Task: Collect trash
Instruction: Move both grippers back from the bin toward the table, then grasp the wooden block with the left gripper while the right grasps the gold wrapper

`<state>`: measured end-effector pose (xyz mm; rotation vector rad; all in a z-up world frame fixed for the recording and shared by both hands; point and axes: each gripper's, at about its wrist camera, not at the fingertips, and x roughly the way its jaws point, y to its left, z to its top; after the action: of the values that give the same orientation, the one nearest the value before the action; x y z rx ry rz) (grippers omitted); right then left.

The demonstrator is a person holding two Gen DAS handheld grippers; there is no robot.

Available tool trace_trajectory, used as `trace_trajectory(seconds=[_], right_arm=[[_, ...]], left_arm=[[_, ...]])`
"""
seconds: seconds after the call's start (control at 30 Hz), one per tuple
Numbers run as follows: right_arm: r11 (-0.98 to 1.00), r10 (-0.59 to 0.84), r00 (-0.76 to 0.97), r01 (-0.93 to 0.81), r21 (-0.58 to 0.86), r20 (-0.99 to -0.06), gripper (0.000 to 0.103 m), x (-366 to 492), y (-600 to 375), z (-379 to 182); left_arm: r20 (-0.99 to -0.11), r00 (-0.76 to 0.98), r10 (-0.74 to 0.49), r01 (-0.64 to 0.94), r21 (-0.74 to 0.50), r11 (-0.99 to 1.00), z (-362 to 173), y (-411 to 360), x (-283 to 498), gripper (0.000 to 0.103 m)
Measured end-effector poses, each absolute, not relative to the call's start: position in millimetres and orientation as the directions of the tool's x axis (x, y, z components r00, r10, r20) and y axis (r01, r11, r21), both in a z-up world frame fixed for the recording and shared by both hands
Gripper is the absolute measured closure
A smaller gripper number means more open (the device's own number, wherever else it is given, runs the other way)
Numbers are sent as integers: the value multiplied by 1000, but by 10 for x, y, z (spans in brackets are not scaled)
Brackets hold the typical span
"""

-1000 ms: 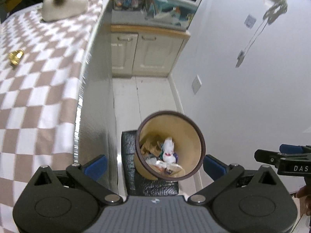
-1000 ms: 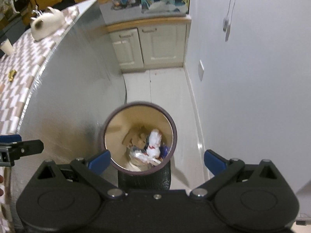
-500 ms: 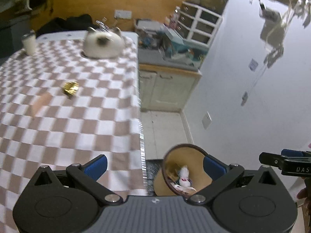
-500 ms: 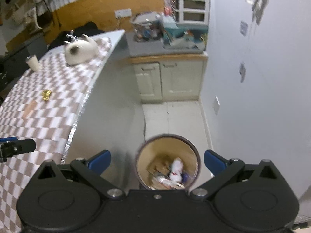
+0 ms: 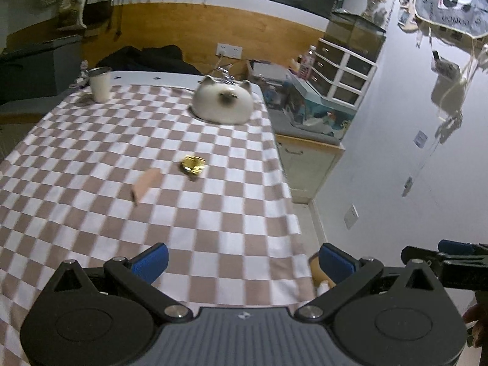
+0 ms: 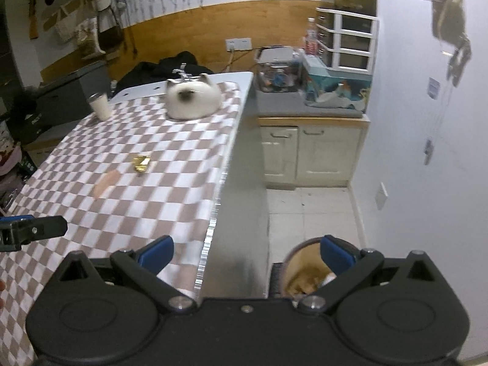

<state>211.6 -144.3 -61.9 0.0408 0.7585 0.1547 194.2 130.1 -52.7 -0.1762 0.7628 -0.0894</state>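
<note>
The round brown-rimmed trash bin (image 6: 300, 270) is largely hidden behind the right gripper's body; its contents blur together. In the left view only a tan sliver (image 5: 317, 270) shows past the checkered tablecloth's (image 5: 152, 213) right edge.

Left gripper (image 5: 242, 260) jaws wide apart above checkered tablecloth (image 5: 91, 158), gold wrapper (image 5: 192, 164) beside pink packet (image 5: 146, 184), cat-shaped pot (image 5: 224, 102) and cup (image 5: 100, 84) beyond

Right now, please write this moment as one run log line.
left gripper: open, empty | right gripper: open, empty | gold wrapper, pink piece: on table | bin: on floor
</note>
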Motion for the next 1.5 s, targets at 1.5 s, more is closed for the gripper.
trace_trajectory(seconds=[1.5], right_arm=[[991,106,721,-129,17,-685,0,3802,700,-1076]], left_arm=[[-682,706,-190,45,-225,973,-1102,2867,3107,0]])
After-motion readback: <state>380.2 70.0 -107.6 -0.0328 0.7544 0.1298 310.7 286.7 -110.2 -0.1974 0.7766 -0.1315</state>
